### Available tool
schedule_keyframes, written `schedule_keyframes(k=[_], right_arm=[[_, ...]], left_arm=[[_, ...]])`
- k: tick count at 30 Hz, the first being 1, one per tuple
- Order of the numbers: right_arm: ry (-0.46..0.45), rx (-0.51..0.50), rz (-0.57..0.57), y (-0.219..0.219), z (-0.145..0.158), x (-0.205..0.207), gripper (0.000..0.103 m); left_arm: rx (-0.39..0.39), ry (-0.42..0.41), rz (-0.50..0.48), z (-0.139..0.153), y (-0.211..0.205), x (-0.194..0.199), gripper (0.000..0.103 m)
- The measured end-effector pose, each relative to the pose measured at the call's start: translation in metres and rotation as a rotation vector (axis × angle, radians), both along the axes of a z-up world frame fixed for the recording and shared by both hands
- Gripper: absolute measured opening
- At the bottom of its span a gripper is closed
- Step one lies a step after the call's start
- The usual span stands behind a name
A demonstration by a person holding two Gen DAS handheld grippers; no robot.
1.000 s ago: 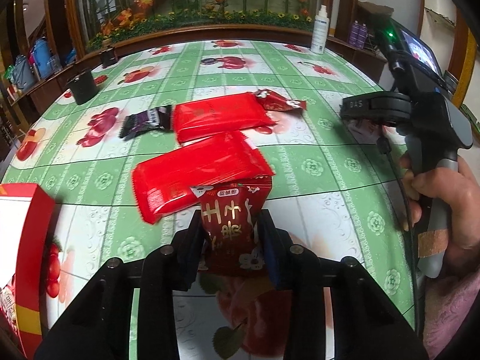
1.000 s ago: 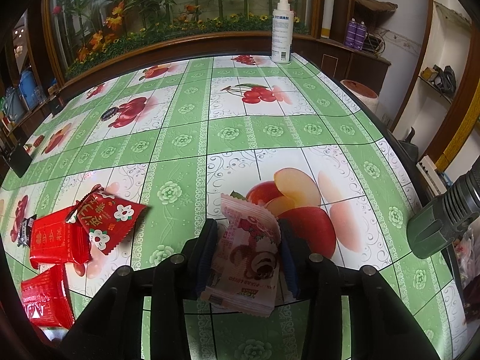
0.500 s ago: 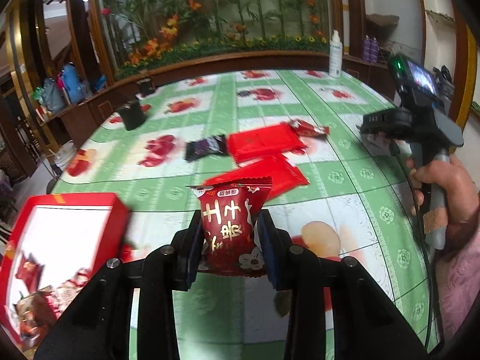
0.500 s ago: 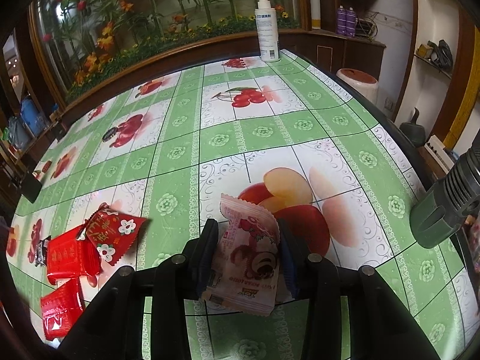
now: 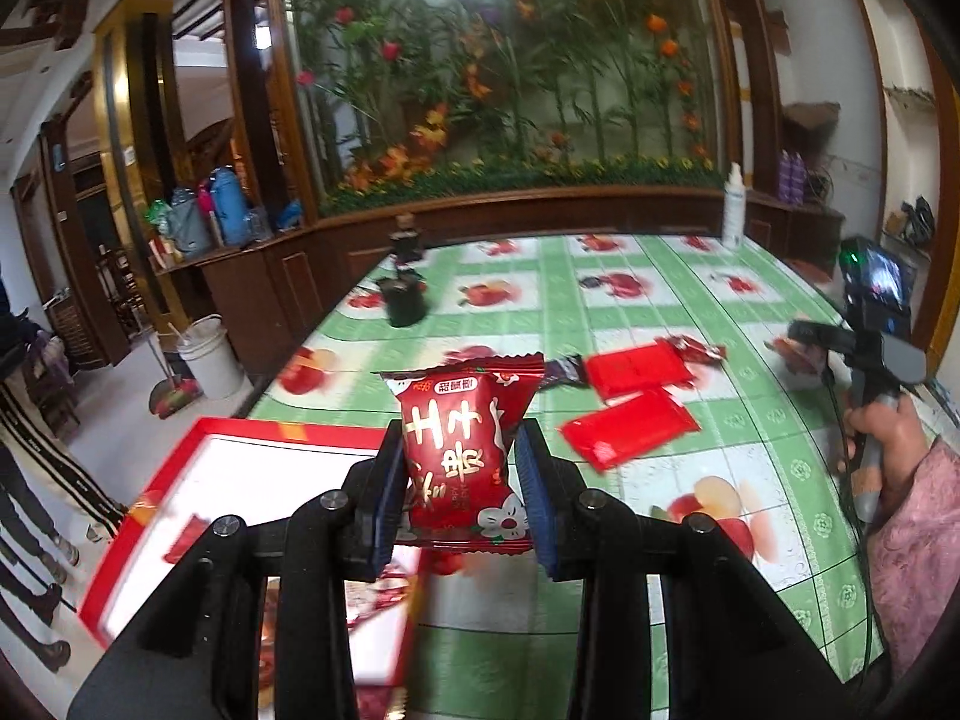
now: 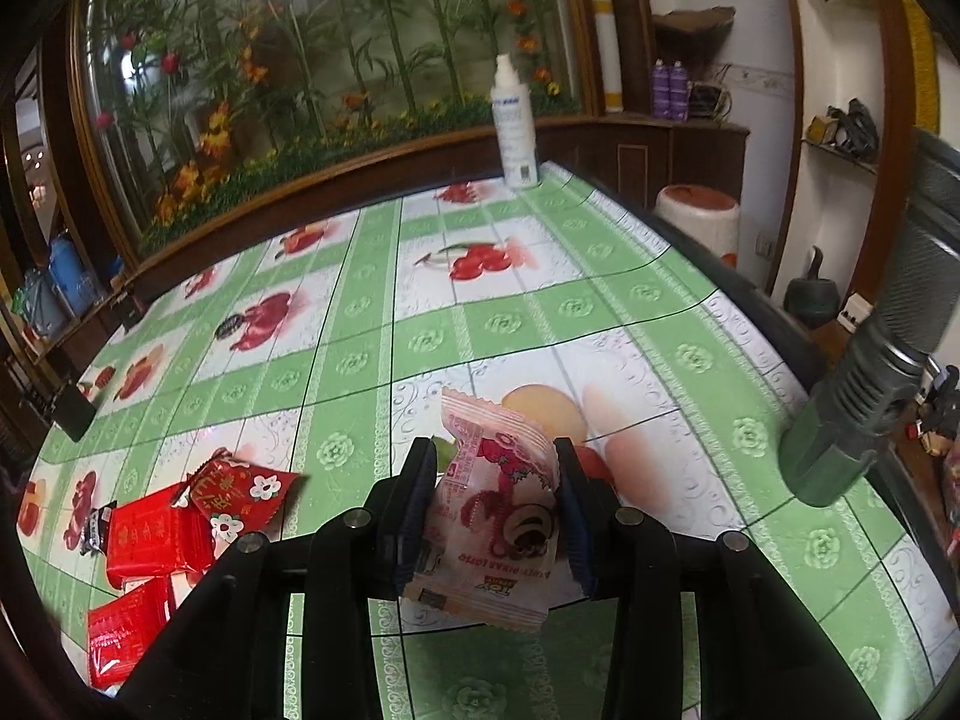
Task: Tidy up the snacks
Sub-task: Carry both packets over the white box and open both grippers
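— Left wrist view? 
— Green fruit-print tablecloth; left gripper clamped on a red snack packet, held above a red box at 8 o'clock.

— Right wrist view? 
— Right gripper pinches a pink snack packet; red packets lie at 9 o'clock.

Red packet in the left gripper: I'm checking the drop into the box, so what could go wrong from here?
1. The left gripper pinches the red packet only at its lower sides; the puffy bag may slip before it is over the box.
2. The box sits at the table's edge above the floor, so a nudge or a short drop could send things off.
3. The right gripper holds the pink packet askew; it may twist free.
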State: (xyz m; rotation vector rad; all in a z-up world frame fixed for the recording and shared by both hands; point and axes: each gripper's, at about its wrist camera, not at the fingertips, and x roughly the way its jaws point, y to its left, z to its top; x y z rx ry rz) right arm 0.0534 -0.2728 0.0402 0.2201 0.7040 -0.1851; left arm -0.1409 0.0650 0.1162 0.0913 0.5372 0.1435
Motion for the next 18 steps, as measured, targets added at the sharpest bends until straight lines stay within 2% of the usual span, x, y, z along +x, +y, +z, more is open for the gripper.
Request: schedule_keyframes(k=[10, 18], right_arm=[[-0.135, -0.049, -0.015, 0.011, 0.016, -0.03, 0.04], [-0.149, -0.061, -0.04, 0.012, 0.019, -0.039, 0.04]], left_arm=[[-0.043, -0.051, 0.077, 0.009, 0.049, -0.023, 0.033], [-0.07, -0.068, 0.121, 0.008, 0.074, -0.033, 0.033]])
